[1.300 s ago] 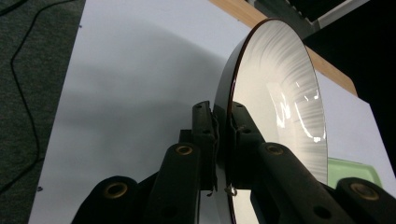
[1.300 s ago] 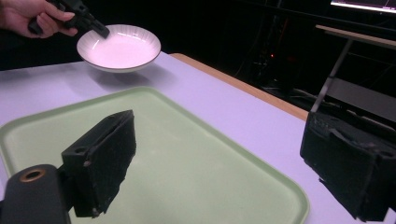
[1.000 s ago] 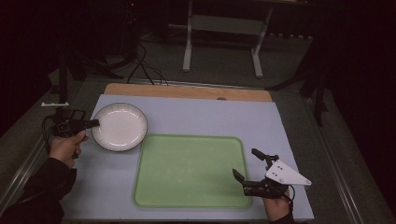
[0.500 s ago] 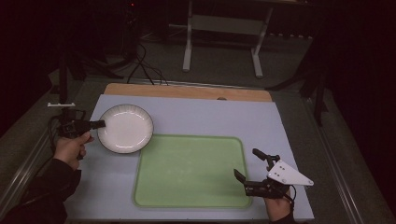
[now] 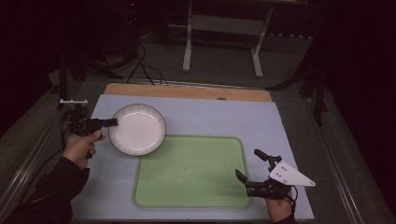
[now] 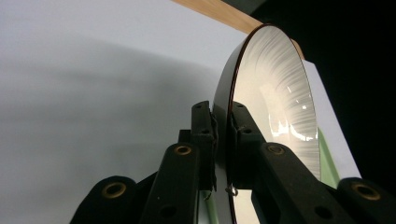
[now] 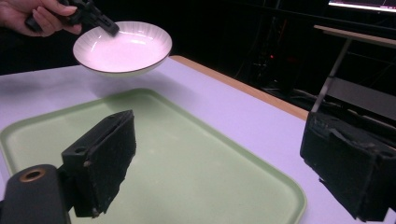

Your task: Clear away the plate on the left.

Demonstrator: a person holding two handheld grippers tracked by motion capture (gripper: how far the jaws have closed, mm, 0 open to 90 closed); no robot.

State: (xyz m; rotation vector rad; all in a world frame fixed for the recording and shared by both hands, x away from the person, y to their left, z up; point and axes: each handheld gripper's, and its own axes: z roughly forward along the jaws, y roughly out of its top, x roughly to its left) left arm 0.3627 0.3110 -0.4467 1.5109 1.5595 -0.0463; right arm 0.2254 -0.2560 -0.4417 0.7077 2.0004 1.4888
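Left gripper (image 5: pixel 109 122) fingers clamp the lifted plate's (image 5: pixel 138 129) rim; right gripper (image 5: pixel 254 169) rests wide open.

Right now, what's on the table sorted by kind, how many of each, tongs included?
Bowls: 1, the white bowl, pinched at its rim by the left tongs.
Trays: 1, the green tray, bare.
Tongs: 2, the left ones and the right tongs, open beside the tray.
Total: 4

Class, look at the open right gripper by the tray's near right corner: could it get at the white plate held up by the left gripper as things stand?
Probably yes. The right gripper stands open, and nothing lies on the green tray between it and the white plate, which the left gripper holds clear of the table by its rim.
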